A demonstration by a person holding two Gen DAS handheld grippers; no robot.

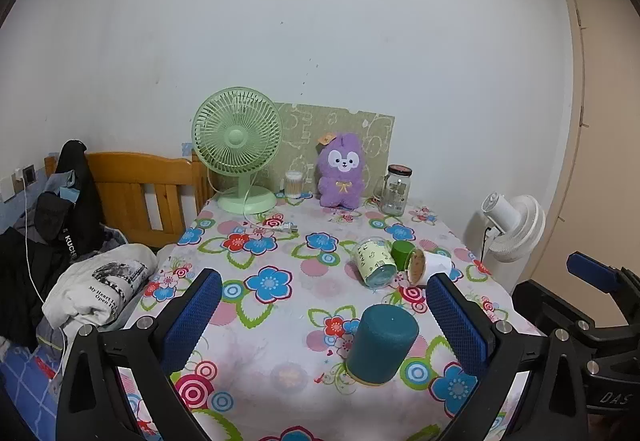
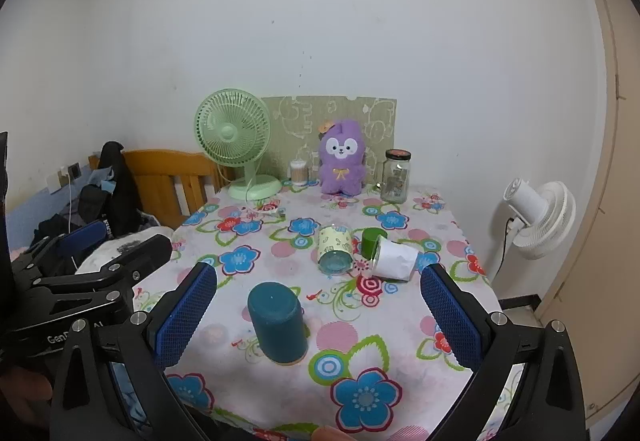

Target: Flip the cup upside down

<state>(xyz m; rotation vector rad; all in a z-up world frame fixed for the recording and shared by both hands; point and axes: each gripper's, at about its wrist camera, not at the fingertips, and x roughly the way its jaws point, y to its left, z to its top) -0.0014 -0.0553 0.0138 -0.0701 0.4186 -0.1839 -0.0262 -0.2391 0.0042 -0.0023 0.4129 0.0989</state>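
Observation:
A dark teal cup (image 1: 382,345) stands mouth down on the flowered tablecloth (image 1: 272,253), its flat base up; it also shows in the right wrist view (image 2: 278,321). My left gripper (image 1: 324,321) is open and empty, its blue pads (image 1: 192,317) on either side of the cup's near area, apart from it. My right gripper (image 2: 318,315) is open and empty, the cup standing between its pads (image 2: 186,315) nearer the left one. A pale green patterned cup (image 2: 335,249), a small green cup (image 2: 373,241) and a white cup (image 2: 394,259) lie together further back.
At the table's back stand a green fan (image 1: 238,149), a purple plush toy (image 1: 341,171), a glass jar (image 1: 395,189) and a cotton swab tub (image 1: 293,184). A bed with clothes (image 1: 100,281) is to the left. A white fan (image 1: 514,227) stands to the right.

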